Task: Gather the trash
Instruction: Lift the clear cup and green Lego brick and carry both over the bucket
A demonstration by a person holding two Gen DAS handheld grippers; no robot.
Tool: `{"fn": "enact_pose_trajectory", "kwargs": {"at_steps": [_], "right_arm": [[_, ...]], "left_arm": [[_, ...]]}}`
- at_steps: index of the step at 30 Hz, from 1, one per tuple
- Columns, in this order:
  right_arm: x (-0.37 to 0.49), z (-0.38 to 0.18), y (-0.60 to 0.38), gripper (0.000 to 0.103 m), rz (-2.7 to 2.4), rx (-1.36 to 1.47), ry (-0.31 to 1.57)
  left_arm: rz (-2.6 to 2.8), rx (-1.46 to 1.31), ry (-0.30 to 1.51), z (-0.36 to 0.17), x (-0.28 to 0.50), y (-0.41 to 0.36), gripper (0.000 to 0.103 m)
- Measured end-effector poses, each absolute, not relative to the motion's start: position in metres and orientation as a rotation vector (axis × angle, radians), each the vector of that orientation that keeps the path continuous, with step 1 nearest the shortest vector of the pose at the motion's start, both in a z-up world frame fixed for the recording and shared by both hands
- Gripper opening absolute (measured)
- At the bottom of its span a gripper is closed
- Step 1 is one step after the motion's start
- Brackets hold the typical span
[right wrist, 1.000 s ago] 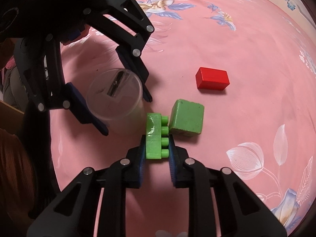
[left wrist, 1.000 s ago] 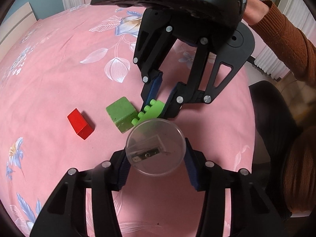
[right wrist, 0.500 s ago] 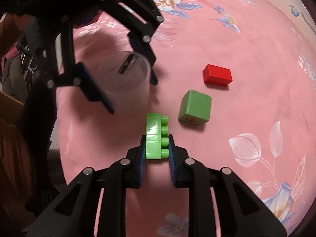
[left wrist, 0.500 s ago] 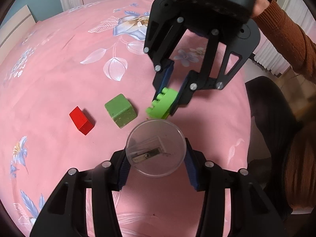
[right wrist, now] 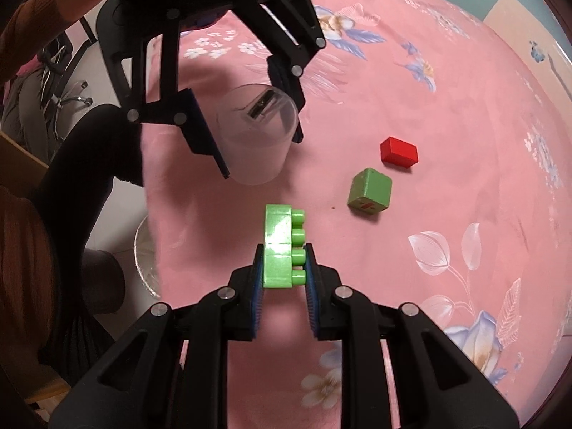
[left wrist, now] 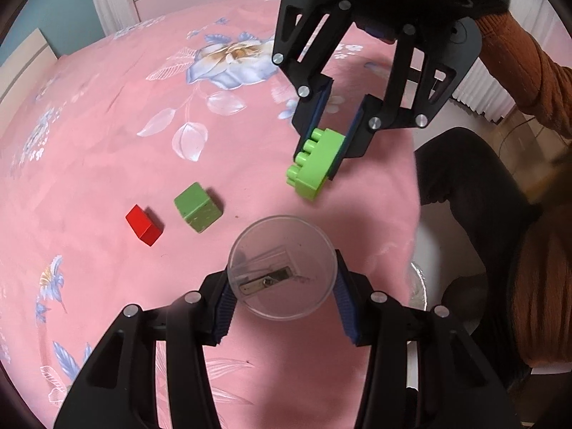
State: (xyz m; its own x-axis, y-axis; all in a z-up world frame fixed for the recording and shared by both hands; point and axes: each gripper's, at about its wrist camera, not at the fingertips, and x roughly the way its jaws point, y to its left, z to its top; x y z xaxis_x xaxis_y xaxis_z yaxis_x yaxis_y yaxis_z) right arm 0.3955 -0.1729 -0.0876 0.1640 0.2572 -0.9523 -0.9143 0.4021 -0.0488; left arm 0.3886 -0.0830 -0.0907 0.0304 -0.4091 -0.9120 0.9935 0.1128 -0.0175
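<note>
Left gripper [left wrist: 282,286] clamped on a clear plastic cup [left wrist: 282,266], blue pads pressing either side of the rim; in the right wrist view [right wrist: 246,121] seen from the side, cup [right wrist: 255,136] held clear above the pink flowered cloth [left wrist: 107,107]. Inside the cup, a small pencil sharpener [left wrist: 266,279] with a metal blade, its clear body hard to separate from the cup wall. Right gripper [right wrist: 284,268] shut on a bright green studded brick [right wrist: 282,246], pads gripping the near end, far end sticking out past the fingertips; in the left wrist view [left wrist: 330,130] the brick [left wrist: 314,164] hangs tilted above the cloth, just beyond the cup. Green cube [left wrist: 198,207] and red block [left wrist: 144,225] resting on the cloth, near each other but apart, to the side of both grippers. Red marking on one face of the cube [right wrist: 370,193], too small to read. Orange-brown sleeve [left wrist: 525,71] cut off at the frame edge behind the right gripper. Dark clothing [left wrist: 475,193] beyond the cloth's edge. Silvery round thing [right wrist: 146,254] below the cloth edge, mostly hidden, not identifiable.
</note>
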Motion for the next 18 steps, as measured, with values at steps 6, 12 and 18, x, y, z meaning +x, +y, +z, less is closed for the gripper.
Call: {"fn": "enact_pose_trajectory", "kwargs": {"at_steps": [6, 12, 18], "right_arm": [[0.363, -0.076, -0.175, 0.022, 0.955, -0.779, 1.068], [0.326, -0.068, -0.185, 0.022, 0.951, -0.785, 1.056], [0.292, -0.057, -0.184, 0.022, 0.945, -0.793, 1.045]], "left_arm": [[-1.303, 0.838, 0.923, -0.076, 0.364, -0.084, 0.051], [-1.323, 0.860, 0.906, -0.064, 0.331, -0.084, 0.051], [-1.329, 0.882, 0.890, -0.054, 0.302, -0.083, 0.051]]}}
